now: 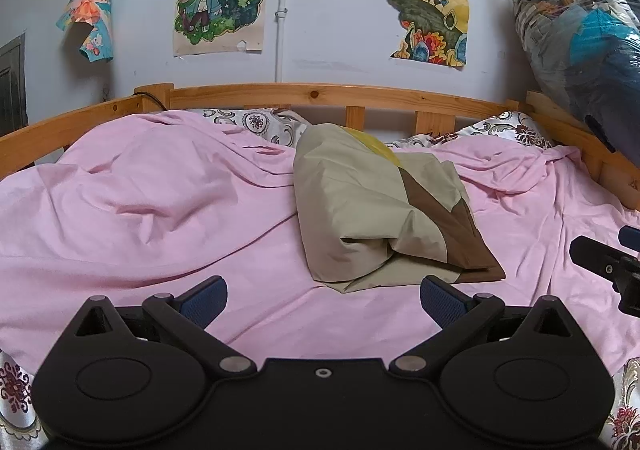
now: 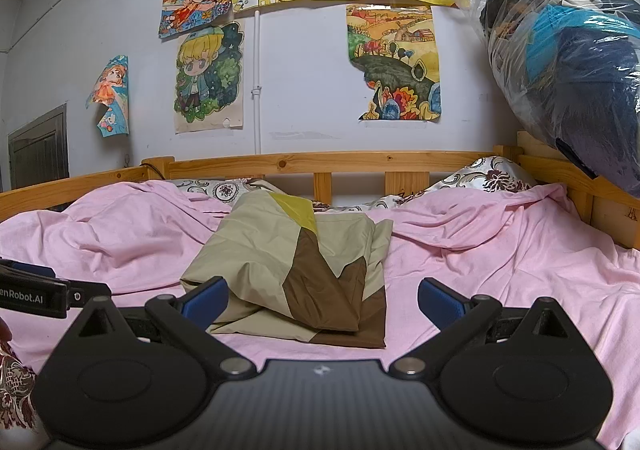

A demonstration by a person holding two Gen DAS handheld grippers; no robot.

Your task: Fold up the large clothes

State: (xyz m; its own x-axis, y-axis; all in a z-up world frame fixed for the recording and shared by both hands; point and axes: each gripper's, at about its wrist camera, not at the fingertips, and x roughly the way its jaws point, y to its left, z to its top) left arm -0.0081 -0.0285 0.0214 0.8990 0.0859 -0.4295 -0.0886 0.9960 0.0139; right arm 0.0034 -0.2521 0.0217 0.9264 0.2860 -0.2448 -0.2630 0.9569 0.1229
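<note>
**Folded bundle lying ahead of two open, empty grippers**

Lying on the pink sheet [image 1: 160, 210], the folded cloth [image 1: 376, 206] is seen in the centre of the left wrist view, a little to the right of the middle. In the right wrist view the same folded cloth [image 2: 296, 270] sits in the lower centre, a little to the left, and its near edge is partly hidden behind the left blue pad. The long axis of the bundle runs away from the cameras, from the near edge toward the wooden headboard [image 1: 320, 94] at the top of the bed.

The left gripper [image 1: 323, 300] is held wide open and nothing is held between its pads; the bundle lies ahead of it and toward its right finger. The right gripper [image 2: 322, 300] is also wide open and empty; here the bundle lies ahead and toward its left finger. The bundle is therefore placed between the two grippers, and it is judged that the right gripper is slightly nearer, because the cloth reaches lower in its frame.

The cloth is beige with brown panels and a yellow patch at the far end. It is folded into a thick, compact rectangle, with layered edges showing at the near side. The folding is judged to be almost complete.
</note>
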